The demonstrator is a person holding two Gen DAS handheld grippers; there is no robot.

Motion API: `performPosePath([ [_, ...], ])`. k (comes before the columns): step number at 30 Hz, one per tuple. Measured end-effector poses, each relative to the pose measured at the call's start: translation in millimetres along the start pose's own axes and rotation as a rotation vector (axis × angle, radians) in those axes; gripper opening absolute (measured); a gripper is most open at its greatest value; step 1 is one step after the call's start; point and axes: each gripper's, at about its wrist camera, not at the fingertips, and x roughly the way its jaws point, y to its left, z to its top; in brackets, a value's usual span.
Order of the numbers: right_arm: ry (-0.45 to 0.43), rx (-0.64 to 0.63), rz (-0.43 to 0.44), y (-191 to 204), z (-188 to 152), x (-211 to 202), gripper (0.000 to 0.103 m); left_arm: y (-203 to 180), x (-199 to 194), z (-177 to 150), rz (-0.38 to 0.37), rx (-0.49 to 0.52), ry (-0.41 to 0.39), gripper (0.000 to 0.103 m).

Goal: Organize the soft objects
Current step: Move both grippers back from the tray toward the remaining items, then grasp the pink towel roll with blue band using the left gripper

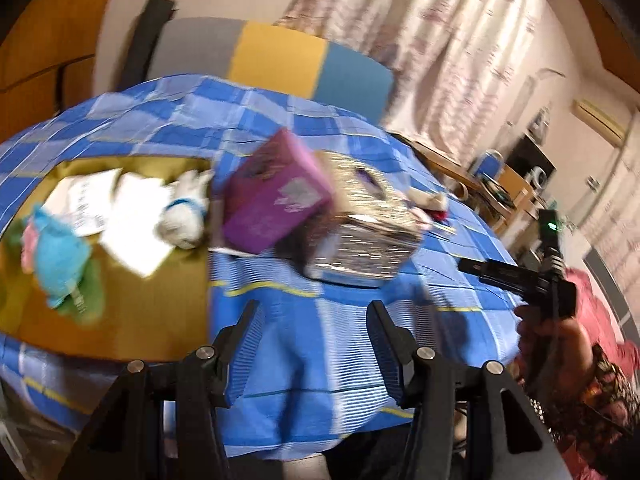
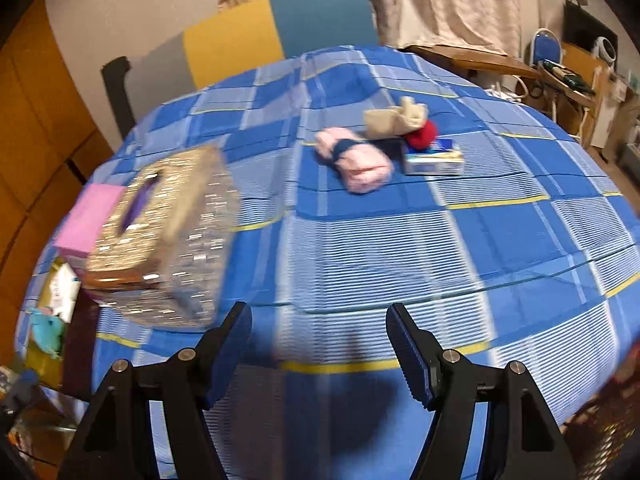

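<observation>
Both views are motion-blurred. In the right wrist view a pink rolled cloth with a blue band [image 2: 352, 158], a beige plush [image 2: 394, 118] and a red soft ball [image 2: 422, 136] lie mid-table on the blue checked cloth [image 2: 400, 240]. In the left wrist view a white plush with a blue collar [image 1: 186, 210] and a turquoise-and-pink soft toy [image 1: 56, 256] lie in an olive-lined box [image 1: 140, 320] at the left. My left gripper [image 1: 312, 320] is open and empty above the table's near edge. My right gripper [image 2: 320, 328] is open and empty above the table's front.
A glittery tissue box [image 2: 160, 236] and a purple box [image 1: 276, 196] stand between the olive box and the soft things. A small blue-white packet [image 2: 432, 160] lies by the red ball. A colourful chair [image 2: 280, 24] stands behind the table, with desks at the right.
</observation>
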Motion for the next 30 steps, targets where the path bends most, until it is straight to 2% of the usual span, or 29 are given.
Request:
performPosePath([
  [4, 0.011, -0.005, -0.051, -36, 21, 7, 0.071, -36, 15, 9, -0.049, 0.051, 0.025, 0.063],
  [11, 0.004, -0.024, -0.109, -85, 59, 27, 0.071, -99, 48, 37, -0.142, 0.098, 0.07, 0.064],
  [14, -0.011, -0.022, -0.147, -101, 69, 38, 0.071, -130, 67, 54, -0.146, 0.121, 0.086, 0.064],
  [17, -0.022, 0.017, -0.138, -115, 71, 44, 0.071, -159, 90, 69, -0.154, 0.14, 0.095, 0.064],
  [20, -0.005, 0.051, -0.102, -125, 67, 50, 0.071, -182, 121, 82, -0.139, 0.153, 0.124, 0.064],
  [22, 0.028, 0.078, -0.115, -130, 68, 53, 0.071, -191, 140, 88, -0.105, 0.141, 0.146, 0.064],
  [26, 0.021, 0.13, -0.095, -138, 72, 47, 0.071, -206, 189, 105, -0.054, 0.097, 0.181, 0.066],
  [30, 0.011, 0.138, -0.119, -140, 74, 42, 0.071, -218, 241, 118, -0.011, 0.061, 0.225, 0.068],
])
